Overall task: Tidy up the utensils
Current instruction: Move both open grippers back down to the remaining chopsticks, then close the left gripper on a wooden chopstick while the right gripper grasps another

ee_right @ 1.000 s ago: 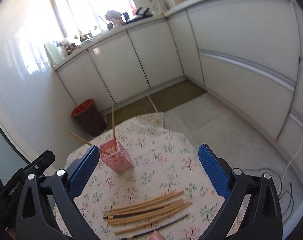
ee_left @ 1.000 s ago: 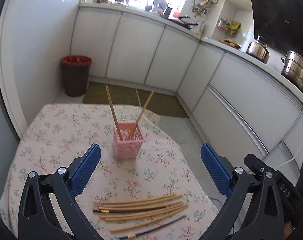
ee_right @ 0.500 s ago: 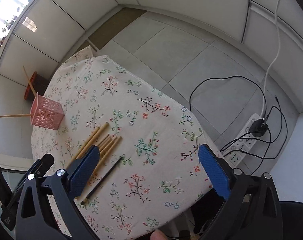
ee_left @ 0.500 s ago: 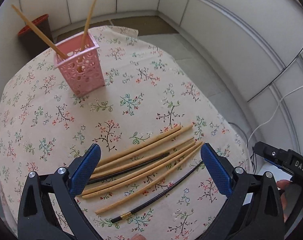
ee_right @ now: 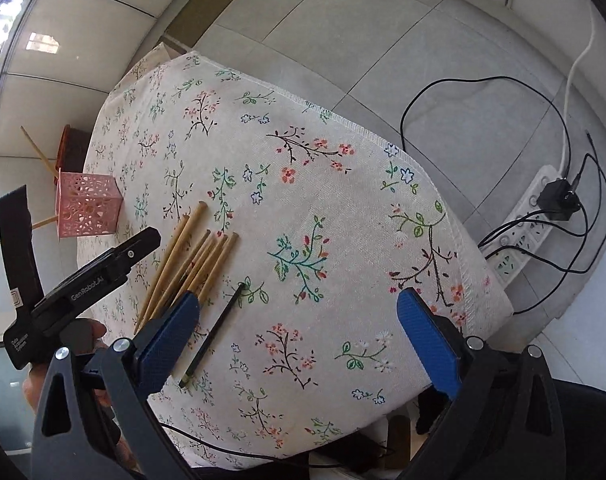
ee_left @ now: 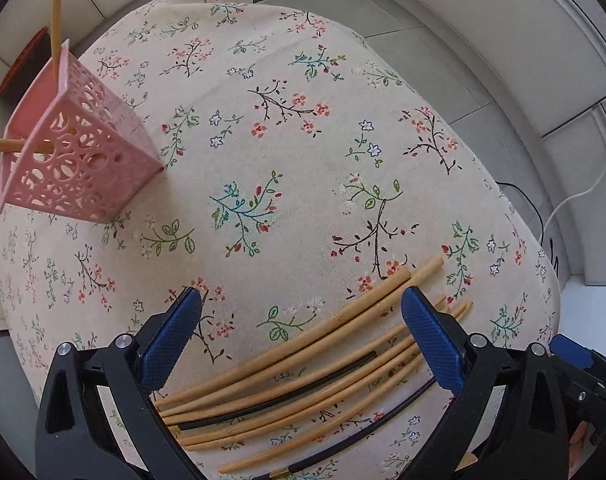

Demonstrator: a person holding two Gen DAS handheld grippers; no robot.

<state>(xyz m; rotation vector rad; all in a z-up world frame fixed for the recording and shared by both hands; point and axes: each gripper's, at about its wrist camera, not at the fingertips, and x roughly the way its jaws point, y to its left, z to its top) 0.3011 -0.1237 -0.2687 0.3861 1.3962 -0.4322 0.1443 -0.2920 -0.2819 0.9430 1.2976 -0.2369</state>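
Several bamboo chopsticks (ee_left: 303, 356) and two black ones (ee_left: 279, 404) lie in a loose row on the floral tablecloth (ee_left: 303, 160). My left gripper (ee_left: 303, 336) is open, its blue pads straddling the row just above it. A pink perforated holder (ee_left: 75, 164) with two bamboo chopsticks in it stands at the far left. In the right wrist view my right gripper (ee_right: 299, 340) is open and empty over the cloth, right of the chopsticks (ee_right: 191, 264); one black chopstick (ee_right: 215, 328) lies by its left pad. The holder (ee_right: 87, 210) shows far left.
The table's right edge drops to a grey tiled floor (ee_right: 383, 40). A white power strip (ee_right: 531, 220) with black cables lies on the floor to the right. A red-brown bin (ee_left: 23, 60) stands behind the holder. White cabinets line the far wall.
Both grippers have tilted down and moved in close over the table. The left one has dropped onto the chopstick row. Both stay open.
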